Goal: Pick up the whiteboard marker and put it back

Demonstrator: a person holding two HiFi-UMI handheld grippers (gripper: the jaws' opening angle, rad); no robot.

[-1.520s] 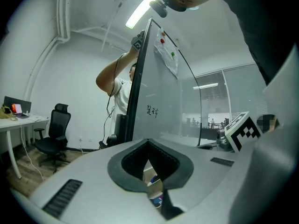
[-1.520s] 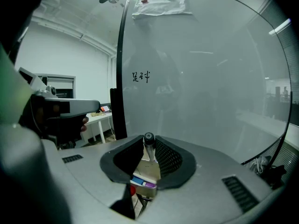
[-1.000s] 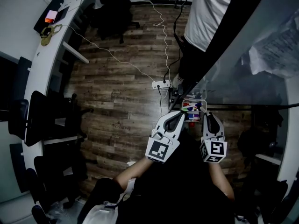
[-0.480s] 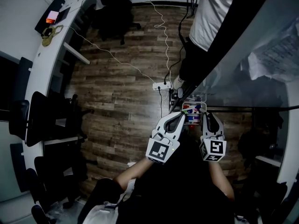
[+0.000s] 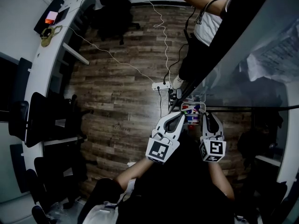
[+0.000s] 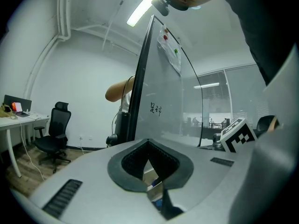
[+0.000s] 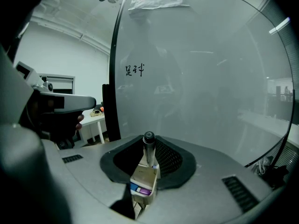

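We hold two tools. The right hand-held gripper (image 7: 148, 161) is clamped on the single whiteboard marker (image 7: 149, 147), which stands upright just above the one tray (image 7: 141, 183) of coloured pens at the whiteboard's (image 7: 201, 78) lower edge. The left hand-held gripper (image 6: 150, 171) has its jaws together on nothing. Only the right gripper view shows the marker. Only the head view shows a second person (image 5: 208, 17) standing beside the board.

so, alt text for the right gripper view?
The right gripper holds a whiteboard marker upright between its closed jaws, dark cap on top. Just below it a small tray shows through the gap, with purple and blue items inside. Behind stands a glass whiteboard with a small handwritten mark.
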